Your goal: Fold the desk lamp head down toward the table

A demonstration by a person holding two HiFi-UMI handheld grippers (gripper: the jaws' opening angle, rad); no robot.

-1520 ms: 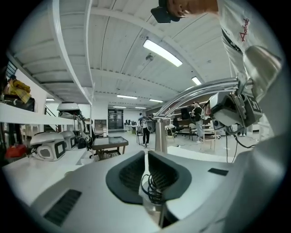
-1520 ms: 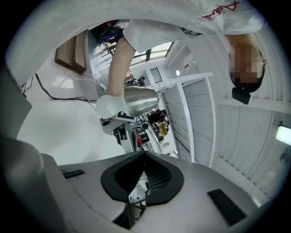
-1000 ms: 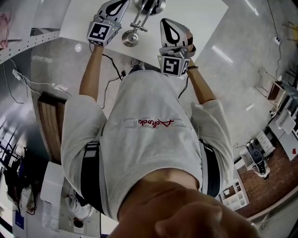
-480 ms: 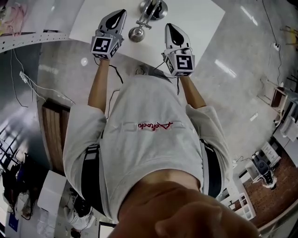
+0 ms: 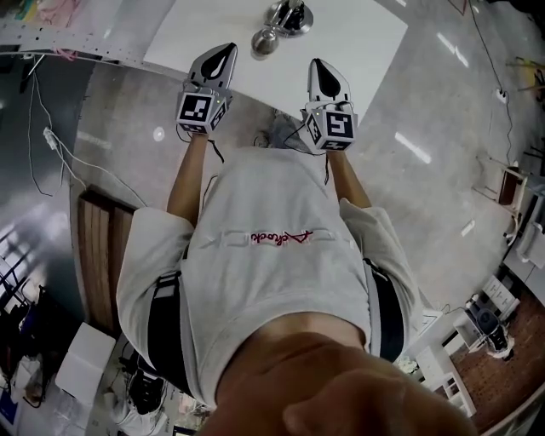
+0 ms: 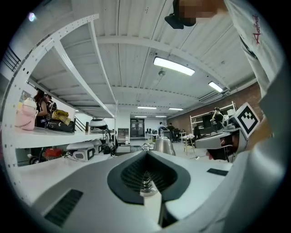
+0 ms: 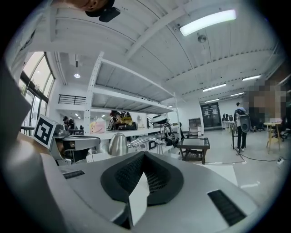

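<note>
Left gripper (image 5: 225, 51) and right gripper (image 5: 321, 66), clenched empty, have backed off the lamp (image 5: 284, 20) at 12 o'clock; folding seems done

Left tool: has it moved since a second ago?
Yes. Against the white table, the left tool has drawn back toward the person; only its tip overlaps the near edge.

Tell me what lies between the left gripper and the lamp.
Nothing. In the head view, only bare white table separates the left gripper from the lamp.
</note>
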